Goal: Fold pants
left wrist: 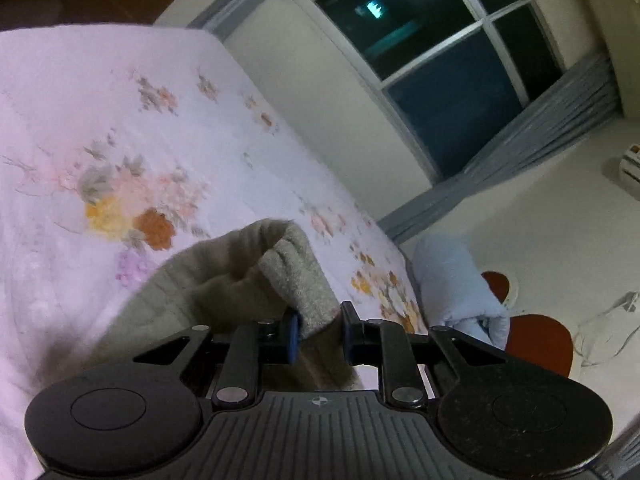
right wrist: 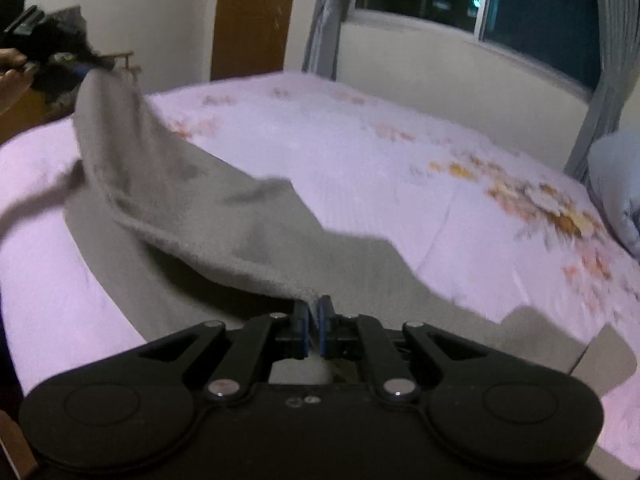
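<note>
A home bedroom at night — a wide bed (right wrist: 360,152) under a pale pink sheet printed with orange and peach flowers fills most of both views. Behind it, a white-framed window (left wrist: 452,64) shows dark glass reflecting a ceiling light, flanked by grey-blue curtains (right wrist: 324,16). A wooden door (right wrist: 254,16) stands in the far wall, a rolled pale-blue quilt (left wrist: 456,288) rests at the bed's edge (beside an orange-red piece of furniture, too blurred to identify), and plain cream walls complete the domestic setting.
</note>
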Demonstrator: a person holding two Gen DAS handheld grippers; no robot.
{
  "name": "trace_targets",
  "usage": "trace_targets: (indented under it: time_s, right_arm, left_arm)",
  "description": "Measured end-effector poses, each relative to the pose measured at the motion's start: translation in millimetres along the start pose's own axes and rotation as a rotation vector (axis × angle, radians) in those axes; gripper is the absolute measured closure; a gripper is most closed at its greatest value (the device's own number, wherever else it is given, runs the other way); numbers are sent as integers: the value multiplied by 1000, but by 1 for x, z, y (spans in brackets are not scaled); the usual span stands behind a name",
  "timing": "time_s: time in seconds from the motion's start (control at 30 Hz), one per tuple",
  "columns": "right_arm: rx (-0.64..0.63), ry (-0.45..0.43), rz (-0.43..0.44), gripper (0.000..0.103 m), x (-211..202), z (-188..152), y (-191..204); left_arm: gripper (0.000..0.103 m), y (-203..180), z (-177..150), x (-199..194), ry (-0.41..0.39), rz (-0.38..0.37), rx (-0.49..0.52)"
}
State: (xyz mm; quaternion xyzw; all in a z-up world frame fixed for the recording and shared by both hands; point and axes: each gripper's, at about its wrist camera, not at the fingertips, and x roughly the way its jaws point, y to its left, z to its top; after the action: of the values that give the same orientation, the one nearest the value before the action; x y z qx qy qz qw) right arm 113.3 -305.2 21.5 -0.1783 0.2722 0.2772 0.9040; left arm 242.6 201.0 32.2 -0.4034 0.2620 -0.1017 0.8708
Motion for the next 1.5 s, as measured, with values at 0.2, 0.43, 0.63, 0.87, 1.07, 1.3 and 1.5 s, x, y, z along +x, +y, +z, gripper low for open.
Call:
trace_targets:
  time_s: [0.2,0.43,0.63,0.87,1.07,1.3,1.5]
  right_arm:
    - [4,116,44,103,22,-35,9]
    - [9,88,35,103,17,-30,10]
    - [17,142,46,103,28,-46,12]
    - [6,120,34,103,26,-48,14]
    - [-42,97,-3,103,22,-46,21]
    - [-265,53,-117,103,-7,-37,55]
    - [-330,151,-119,103,15,-64,72]
  left_arm:
    - [83,101,-65,13,169,220,-193]
    - [83,72,-46,10,154,214,-103]
    - [82,97,-55,16,196,220,-175]
    - [79,75,-62,4,178,274,-77]
    - [79,86,-59,14,204,317,-135]
    - [79,93,-61,8,204,266,-153]
    - [79,91,-57,8,208,256,-144]
